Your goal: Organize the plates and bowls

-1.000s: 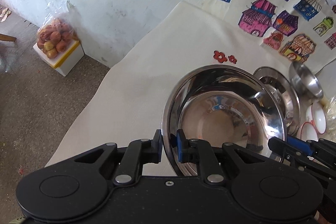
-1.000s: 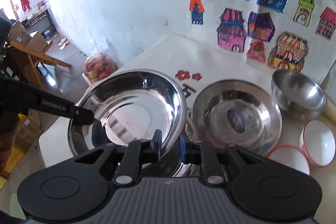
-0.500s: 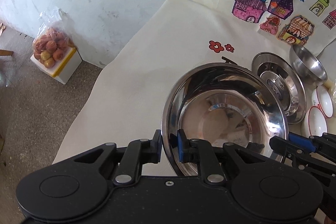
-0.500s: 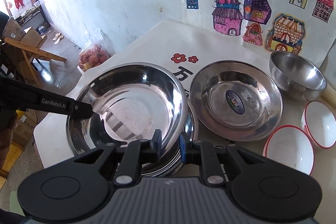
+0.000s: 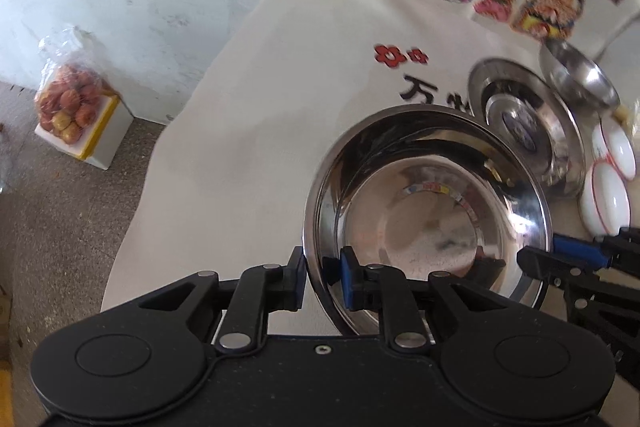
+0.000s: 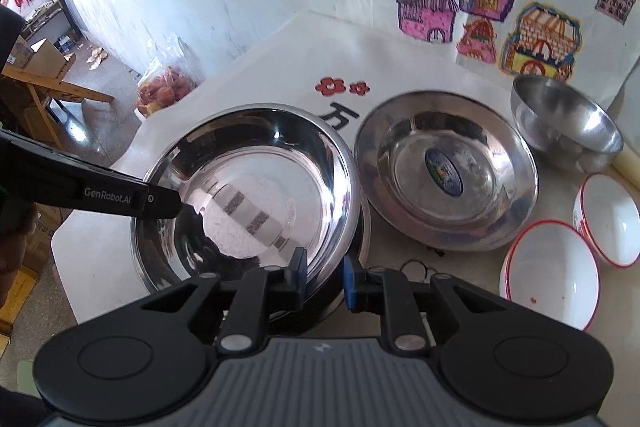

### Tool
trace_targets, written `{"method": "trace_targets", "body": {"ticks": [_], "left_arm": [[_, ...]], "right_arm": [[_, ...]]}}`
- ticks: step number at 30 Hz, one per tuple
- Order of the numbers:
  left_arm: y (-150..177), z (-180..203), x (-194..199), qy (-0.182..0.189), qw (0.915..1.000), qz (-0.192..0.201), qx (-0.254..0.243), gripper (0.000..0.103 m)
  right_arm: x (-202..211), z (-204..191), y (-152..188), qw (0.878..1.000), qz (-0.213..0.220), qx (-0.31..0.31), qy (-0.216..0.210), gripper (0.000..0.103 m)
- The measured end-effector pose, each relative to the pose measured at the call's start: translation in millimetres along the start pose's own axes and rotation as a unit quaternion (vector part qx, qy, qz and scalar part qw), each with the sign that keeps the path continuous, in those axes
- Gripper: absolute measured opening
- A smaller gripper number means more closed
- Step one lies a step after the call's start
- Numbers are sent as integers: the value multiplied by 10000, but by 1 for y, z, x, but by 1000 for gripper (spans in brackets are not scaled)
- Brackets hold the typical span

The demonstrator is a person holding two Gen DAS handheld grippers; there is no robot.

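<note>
Left gripper (image 5: 322, 277) had just been opening; its jaws straddled the basin's (image 6: 256, 187) left rim, one pad apparently off the metal, so released. Right gripper (image 6: 324, 277) straddled the near rim; grasp or not, cannot tell. Basin sat nested on a second one at the table's (image 5: 260, 131) left end, probably set down to stack like with like. Rightward: steel plate (image 6: 444, 175), steel bowl (image 6: 564, 123), two white bowls (image 6: 550, 285). White cloth, painted houses (image 6: 428, 3) on the wall, bagged fruit (image 5: 66, 103) on the floor.
</note>
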State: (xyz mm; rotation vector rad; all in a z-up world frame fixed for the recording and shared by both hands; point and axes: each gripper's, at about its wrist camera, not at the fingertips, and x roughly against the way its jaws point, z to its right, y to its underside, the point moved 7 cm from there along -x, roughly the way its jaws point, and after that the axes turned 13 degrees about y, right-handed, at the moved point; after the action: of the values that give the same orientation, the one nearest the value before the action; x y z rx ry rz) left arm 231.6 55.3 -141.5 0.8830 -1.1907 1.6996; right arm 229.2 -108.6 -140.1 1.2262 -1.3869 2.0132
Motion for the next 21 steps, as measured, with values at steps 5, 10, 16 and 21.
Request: {"method": "trace_targets", "body": {"ticks": [5, 10, 16, 21], "left_arm": [[3, 1, -7, 118, 9995, -221, -168, 20], [0, 1, -9, 213, 9988, -325, -312, 20], [-7, 1, -5, 251, 9981, -308, -474, 20], [-23, 2, 3, 216, 9979, -126, -605, 52]], "right_arm": [[-1, 1, 5, 9998, -203, -48, 57, 21], [-2, 4, 5, 9994, -266, -193, 82, 21], [-1, 5, 6, 9987, -332, -368, 111, 28], [3, 6, 4, 9979, -289, -549, 161, 33]]}}
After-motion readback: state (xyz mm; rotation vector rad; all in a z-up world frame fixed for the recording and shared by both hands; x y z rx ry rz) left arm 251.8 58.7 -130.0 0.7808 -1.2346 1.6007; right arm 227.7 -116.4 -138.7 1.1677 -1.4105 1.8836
